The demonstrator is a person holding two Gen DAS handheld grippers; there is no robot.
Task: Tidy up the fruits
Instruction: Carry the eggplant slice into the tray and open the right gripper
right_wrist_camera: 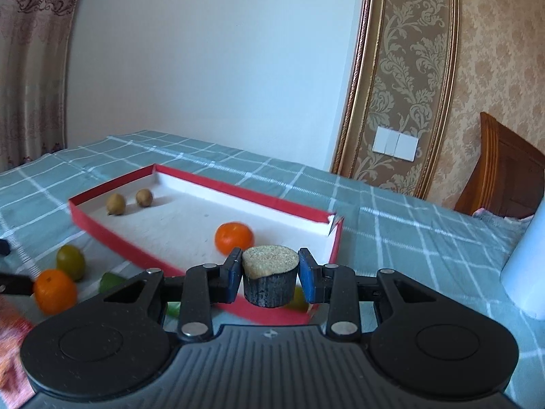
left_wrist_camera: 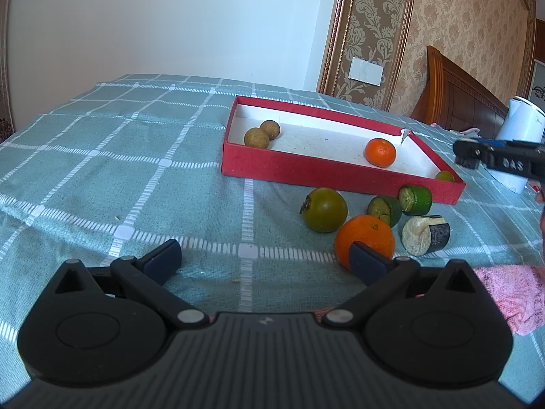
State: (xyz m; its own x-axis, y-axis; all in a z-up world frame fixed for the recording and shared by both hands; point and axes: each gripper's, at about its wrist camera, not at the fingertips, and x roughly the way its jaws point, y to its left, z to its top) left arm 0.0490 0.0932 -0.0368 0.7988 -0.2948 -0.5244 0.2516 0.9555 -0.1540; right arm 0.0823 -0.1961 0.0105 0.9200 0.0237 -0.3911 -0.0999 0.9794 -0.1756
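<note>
A red box (left_wrist_camera: pixel 306 170) with a white floor holds two brown round fruits (left_wrist_camera: pixel 257 137), a small orange (left_wrist_camera: pixel 380 152) and a green fruit (left_wrist_camera: pixel 444 175) at its near right corner. On the cloth in front lie a green persimmon (left_wrist_camera: pixel 324 210), a large orange (left_wrist_camera: pixel 366 238), two green cut pieces (left_wrist_camera: pixel 385 210) and a dark-skinned cut piece (left_wrist_camera: pixel 425 235). My left gripper (left_wrist_camera: pixel 264 260) is open and empty, its right finger next to the large orange. My right gripper (right_wrist_camera: pixel 269 274) is shut on a dark-skinned cut piece (right_wrist_camera: pixel 269 277), above the box's near wall (right_wrist_camera: pixel 136 243).
The table has a teal checked cloth (left_wrist_camera: pixel 136 170). A white kettle (left_wrist_camera: pixel 521 136) stands at the right, also in the right wrist view (right_wrist_camera: pixel 526 266). A wooden headboard (left_wrist_camera: pixel 453 95) and a papered wall lie behind. A pink sleeve (left_wrist_camera: pixel 511 293) is at the right.
</note>
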